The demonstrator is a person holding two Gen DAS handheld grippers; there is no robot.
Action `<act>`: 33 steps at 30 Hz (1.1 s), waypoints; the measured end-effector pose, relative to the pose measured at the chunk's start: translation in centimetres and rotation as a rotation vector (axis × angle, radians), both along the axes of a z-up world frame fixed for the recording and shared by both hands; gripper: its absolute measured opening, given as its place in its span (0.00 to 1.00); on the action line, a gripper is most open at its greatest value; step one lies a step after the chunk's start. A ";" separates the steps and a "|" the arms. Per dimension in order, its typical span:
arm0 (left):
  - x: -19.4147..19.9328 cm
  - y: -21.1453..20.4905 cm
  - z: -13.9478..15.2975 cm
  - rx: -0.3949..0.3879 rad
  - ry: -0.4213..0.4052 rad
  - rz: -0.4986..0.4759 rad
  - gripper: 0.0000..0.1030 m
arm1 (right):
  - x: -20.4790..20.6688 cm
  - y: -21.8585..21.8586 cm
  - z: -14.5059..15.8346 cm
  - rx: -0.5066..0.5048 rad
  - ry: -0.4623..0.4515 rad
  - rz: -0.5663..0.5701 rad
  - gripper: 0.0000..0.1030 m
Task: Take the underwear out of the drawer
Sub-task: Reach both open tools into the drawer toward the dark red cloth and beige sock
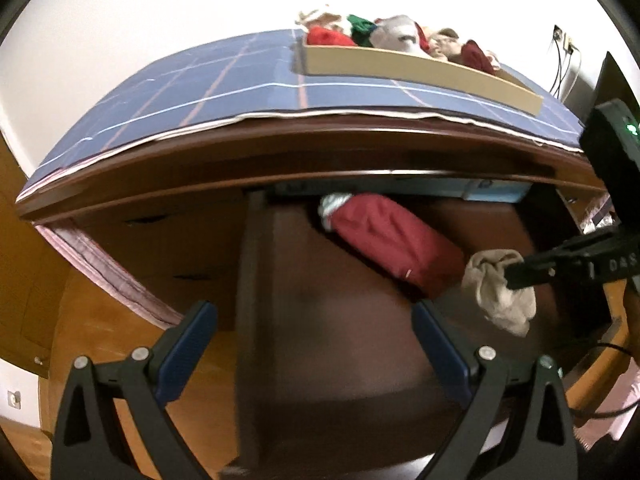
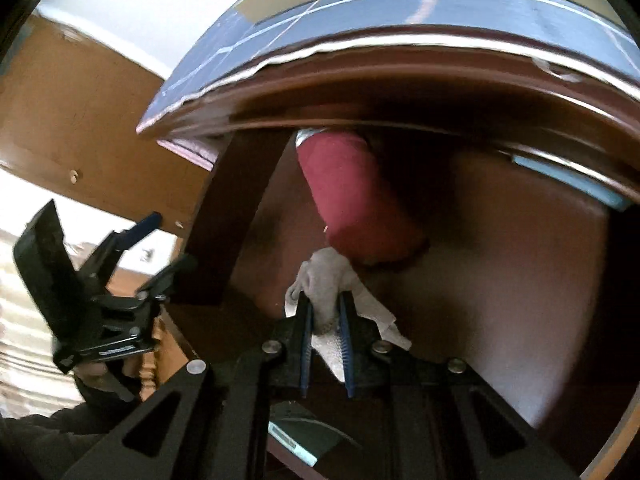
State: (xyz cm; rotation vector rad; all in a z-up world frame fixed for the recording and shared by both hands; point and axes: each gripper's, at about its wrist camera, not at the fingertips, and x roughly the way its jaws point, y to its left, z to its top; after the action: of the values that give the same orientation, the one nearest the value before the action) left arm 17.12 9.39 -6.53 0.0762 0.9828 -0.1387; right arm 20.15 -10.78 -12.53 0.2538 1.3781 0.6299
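Beige underwear [image 2: 324, 292] hangs pinched in our right tool [image 2: 327, 320], just above the open brown drawer [image 1: 340, 320] and beside the red roll [image 1: 392, 240] that lies inside it. Our left tool [image 1: 314, 320] stands wide and holds nothing, at the left side of the drawer.

Two black grippers, left gripper [image 1: 314, 322] and right gripper [image 2: 326, 344]: blue ribbed finger pads, silver round screws, triangular cut-outs, white lettering.
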 end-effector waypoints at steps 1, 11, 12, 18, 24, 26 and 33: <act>0.4 -0.4 0.0 -0.001 0.011 0.010 0.97 | -0.2 -0.4 0.1 -0.001 -0.011 -0.003 0.14; 2.0 -1.4 0.0 -0.050 0.067 0.047 0.97 | -1.3 -4.4 0.6 -0.336 -0.141 0.003 0.18; 2.0 -1.3 0.0 -0.045 0.067 0.050 0.97 | -1.2 -4.4 0.7 -0.305 -0.140 -0.008 0.22; 1.5 0.2 0.3 -0.060 0.059 0.074 0.97 | 1.2 -0.1 -0.4 -0.188 -0.136 0.042 0.24; 1.0 2.2 0.2 -0.072 0.054 0.113 0.97 | 3.4 5.2 -3.9 -0.327 -0.146 0.139 0.24; 0.9 2.6 -0.1 -0.081 0.060 0.119 0.97 | 3.5 6.4 -4.1 -0.356 -0.176 0.164 0.24; 1.3 2.7 -0.4 -0.077 0.067 0.131 0.97 | 1.6 7.4 -1.9 0.071 0.083 0.271 0.24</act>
State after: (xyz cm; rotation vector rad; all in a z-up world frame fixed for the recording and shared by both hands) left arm 18.46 12.04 -6.98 -0.0640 1.0455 -0.0595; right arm 21.77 -3.39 -14.46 0.1521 1.4842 0.9026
